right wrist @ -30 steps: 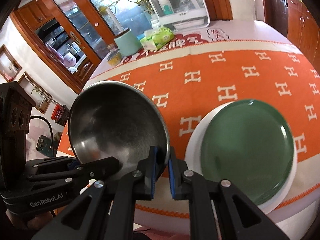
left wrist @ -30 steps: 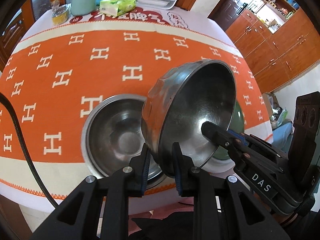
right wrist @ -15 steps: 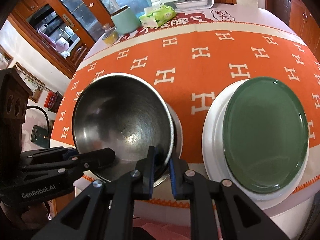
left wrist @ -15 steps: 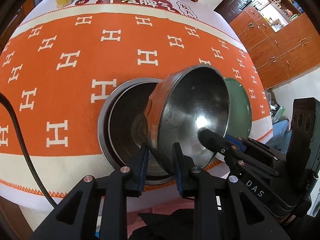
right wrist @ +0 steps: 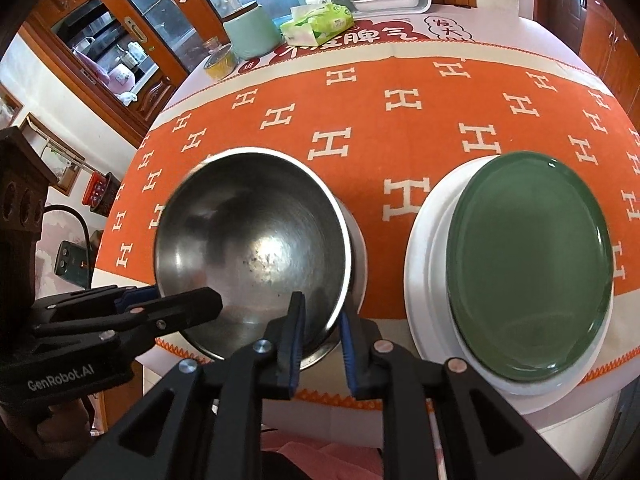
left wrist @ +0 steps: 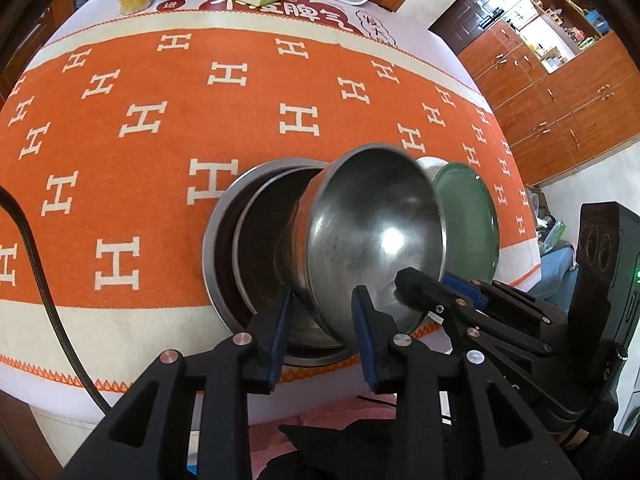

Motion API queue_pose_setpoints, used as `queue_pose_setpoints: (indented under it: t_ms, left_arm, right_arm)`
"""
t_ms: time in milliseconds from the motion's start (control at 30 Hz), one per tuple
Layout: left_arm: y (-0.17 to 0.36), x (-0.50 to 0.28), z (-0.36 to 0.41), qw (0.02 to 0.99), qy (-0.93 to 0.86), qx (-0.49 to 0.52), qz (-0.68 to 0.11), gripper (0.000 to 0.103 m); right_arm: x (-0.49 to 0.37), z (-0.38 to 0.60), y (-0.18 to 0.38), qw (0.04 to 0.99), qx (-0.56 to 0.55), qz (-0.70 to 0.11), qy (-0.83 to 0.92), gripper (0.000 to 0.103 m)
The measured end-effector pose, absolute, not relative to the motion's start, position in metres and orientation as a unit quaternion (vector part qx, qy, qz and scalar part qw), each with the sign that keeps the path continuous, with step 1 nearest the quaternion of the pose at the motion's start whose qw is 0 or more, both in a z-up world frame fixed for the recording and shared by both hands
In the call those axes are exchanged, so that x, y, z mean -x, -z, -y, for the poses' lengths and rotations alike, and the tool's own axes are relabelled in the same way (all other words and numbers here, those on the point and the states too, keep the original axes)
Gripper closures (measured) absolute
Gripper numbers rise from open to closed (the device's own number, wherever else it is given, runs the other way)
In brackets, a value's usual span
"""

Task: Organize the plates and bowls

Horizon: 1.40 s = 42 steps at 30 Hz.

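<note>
A steel bowl [left wrist: 372, 236] is seen tilted inside a larger steel bowl [left wrist: 224, 248] near the bench [left wrist: 120, 128] edge. Its near rim lies between the pads of the left hand-held gripper [left wrist: 322, 332], whose jaws are opening, with gaps showing on both sides. Its other side runs between the opening jaws of the right hand-held gripper [right wrist: 320, 332], pads apart from it. A green plate [right wrist: 528, 264] is stacked on a white plate [right wrist: 420, 256] beside. Most of the larger bowl is hidden.
</note>
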State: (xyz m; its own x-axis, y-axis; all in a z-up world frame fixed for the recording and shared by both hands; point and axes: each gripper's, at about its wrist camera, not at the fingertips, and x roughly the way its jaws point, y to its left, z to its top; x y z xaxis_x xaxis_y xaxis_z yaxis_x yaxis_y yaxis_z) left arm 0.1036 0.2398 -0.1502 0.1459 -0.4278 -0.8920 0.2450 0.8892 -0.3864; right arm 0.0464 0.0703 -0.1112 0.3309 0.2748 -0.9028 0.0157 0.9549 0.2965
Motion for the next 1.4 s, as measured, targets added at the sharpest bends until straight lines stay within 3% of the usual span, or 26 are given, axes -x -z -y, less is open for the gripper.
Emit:
queue_pose_setpoints:
  t_ms: [633,767,900,1033,1400]
  left_arm:
    - [0.131,-0.090,-0.262,0.800,0.187,0.075,-0.566,0.067]
    - [0.131,-0.091,-0.270,0.805,0.177,0.080,-0.560,0.056]
    - [0.137,-0.095,-0.279,0.805,0.169,0.091,-0.561,0.055]
    - [0.146,-0.100,-0.283,0.799,0.168,0.096,-0.570,0.049]
    - [0.170,-0.116,-0.276,0.780,0.196,0.087,-0.588,0.043]
  right_arm:
    - [-0.040,-0.059,0.102,0.805,-0.130,-0.571,-0.094,0.082]
    - [-0.040,-0.053,0.103,0.799,-0.147,-0.576,-0.093,0.081]
    - [-0.040,-0.049,0.108,0.792,-0.162,-0.582,-0.091,0.079]
    - [-0.041,-0.046,0.114,0.779,-0.185,-0.591,-0.097,0.064]
    - [-0.046,-0.044,0.143,0.736,-0.271,-0.609,-0.120,0.057]
